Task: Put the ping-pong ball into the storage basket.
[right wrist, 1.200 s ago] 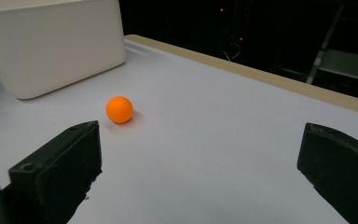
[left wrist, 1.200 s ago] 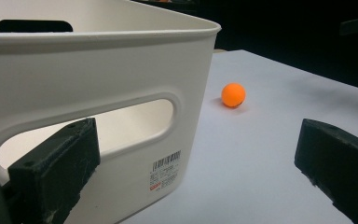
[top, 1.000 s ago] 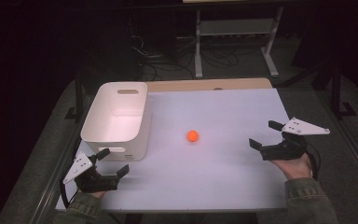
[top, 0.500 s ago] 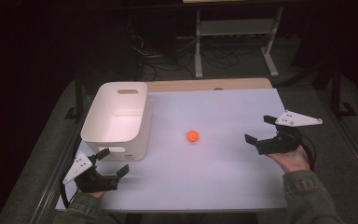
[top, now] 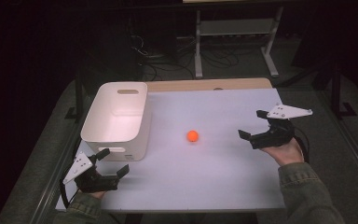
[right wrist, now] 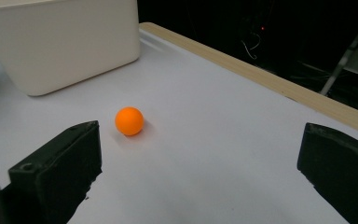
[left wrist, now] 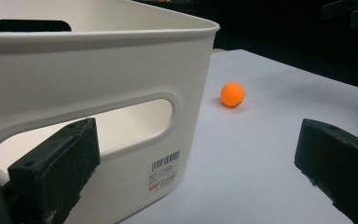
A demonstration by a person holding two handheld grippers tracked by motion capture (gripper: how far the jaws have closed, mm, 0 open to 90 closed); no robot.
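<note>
A small orange ball rests on the white table, about mid-table. It lies ahead and left of centre between the jaws in the right gripper view. My right gripper is to the right of the ball, open and empty, jaws pointing left toward it. A white plastic bin with handle slots stands at the left. My left gripper sits open at the front left, just in front of the bin's near wall. The ball appears past the bin's corner in the left gripper view.
A wooden strip runs along the table's far edge. Beyond it stand a metal rack and loose cables on a dark floor. Bare table surface lies between the ball and the front edge.
My right gripper has moved left, toward the ball. The left gripper, ball and bin have stayed put.
</note>
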